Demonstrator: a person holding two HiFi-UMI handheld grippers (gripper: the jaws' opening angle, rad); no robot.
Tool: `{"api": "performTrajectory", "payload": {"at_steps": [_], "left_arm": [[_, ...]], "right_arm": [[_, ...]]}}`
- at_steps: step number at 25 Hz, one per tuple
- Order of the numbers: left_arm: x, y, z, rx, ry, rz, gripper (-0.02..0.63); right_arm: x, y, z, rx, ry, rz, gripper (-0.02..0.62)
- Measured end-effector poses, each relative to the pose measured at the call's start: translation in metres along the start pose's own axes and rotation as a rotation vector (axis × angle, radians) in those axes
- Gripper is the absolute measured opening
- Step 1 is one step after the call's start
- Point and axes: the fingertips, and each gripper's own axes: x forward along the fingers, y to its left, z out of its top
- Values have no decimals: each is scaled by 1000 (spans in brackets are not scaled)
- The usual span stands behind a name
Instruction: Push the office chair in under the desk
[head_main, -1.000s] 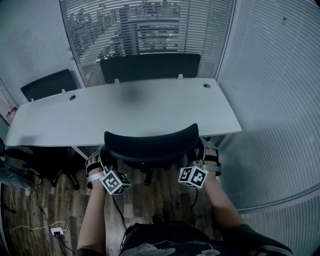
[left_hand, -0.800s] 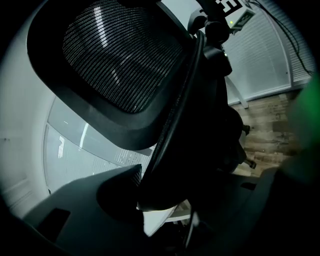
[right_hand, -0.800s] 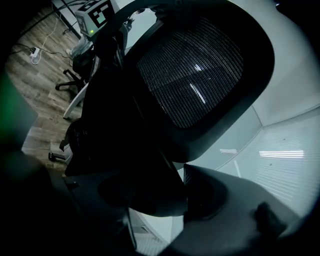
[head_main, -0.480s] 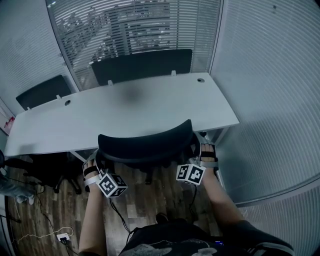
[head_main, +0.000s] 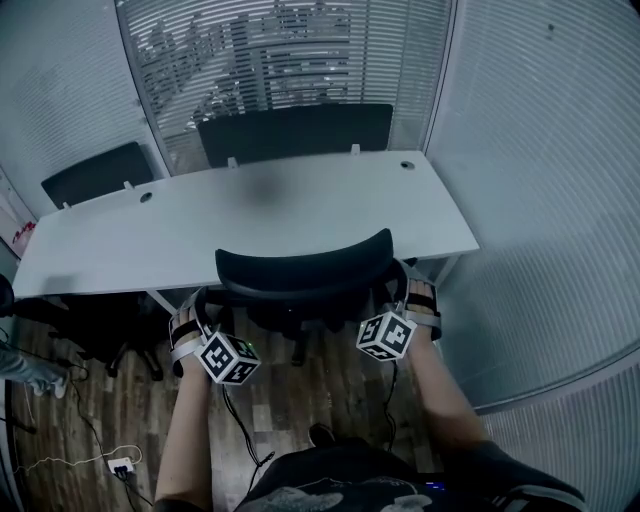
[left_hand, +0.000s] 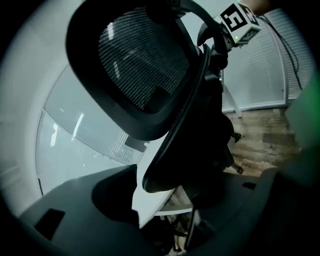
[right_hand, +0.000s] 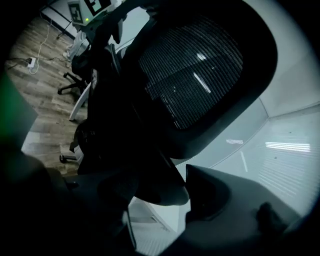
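1. The left claw (left_hand: 165, 202) stood open, its jaws having just been opening. One rim of the backrest (head_main: 300, 272) of the office chair (head_main: 290, 320) lay between them. The rim sat close against one jaw, with a sliver of light showing at the other, so the claw had no grip.
2. The right claw (right_hand: 155, 195) was clamped on the backrest's opposite rim. The rim filled the space between the jaws and met the pad.
3. From each claw the mesh of the backrest rose ahead and above, curving away towards the other claw. Beyond the far rim each camera caught the other claw's marker cube (left_hand: 239, 22).
4. Seen from the head, the claws flanked the backrest, one at each end, with the person's hands (head_main: 185, 335) just behind them.
5. The desk (head_main: 250, 215) lay just beyond both claws, and the top of the backrest overlapped its near edge. The seat was hidden, so how far it sat under the desk could not be told.
6. Wood floor (head_main: 330, 390) lay below the claws. Two black panels (head_main: 295, 130) stood along the desk's far edge, well beyond the claws.
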Motion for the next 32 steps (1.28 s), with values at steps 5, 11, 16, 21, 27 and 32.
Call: {"api": "performTrajectory", "payload": {"at_steps": [5,11,16,21,27,32], "left_arm": [[-38,16,-15,-122,-55,47,264],[-81,18,-22,-264,-117,59,264],[-120,11,-25,-382,-188,21,262],[-164,3,-33,-387,-216,35,163],[-224,-5,-50,-502,-260,43,89],[-272,-13,-68,-569,-288,61,41]], "right_arm": [[-34,-7,8,67,-33,-14,272],[-78,-20,29,156,-103,-45,272],[-123,-17,53,265,-176,-30,270],[-170,-4,73,346,-240,27,270],[-236,14,89,383,-286,73,233],[-287,29,95,421,-306,76,131]]}}
